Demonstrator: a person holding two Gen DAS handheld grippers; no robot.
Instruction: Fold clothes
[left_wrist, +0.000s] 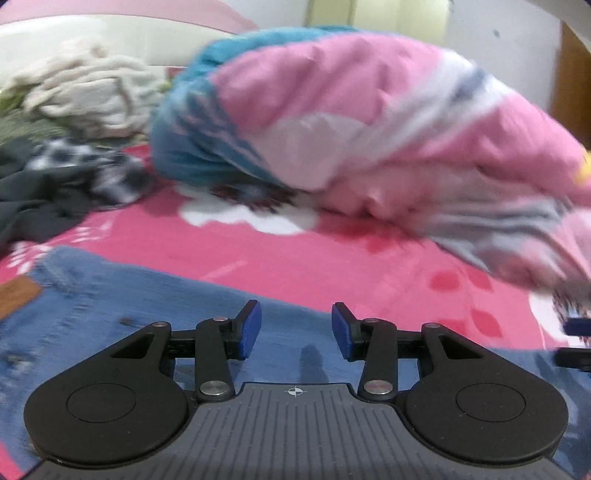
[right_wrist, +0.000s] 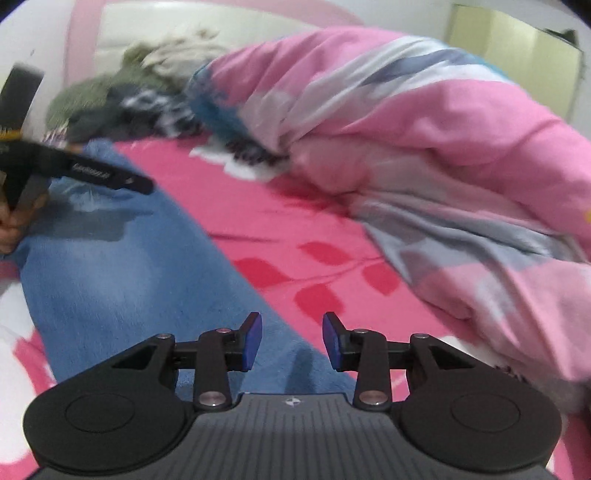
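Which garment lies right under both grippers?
The blue jeans, spread flat on the pink bedsheet. The cream, green and dark clothes sit bunched in a pile at the far end.

Faded blue jeans (right_wrist: 110, 266) lie on a pink leaf-patterned bedsheet (right_wrist: 295, 221).

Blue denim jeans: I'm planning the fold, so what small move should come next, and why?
Probably lower the right gripper onto the blue denim jeans and pinch an edge. Both it and the left gripper are open and empty above the denim, which lies flat on the pink floral bedsheet.
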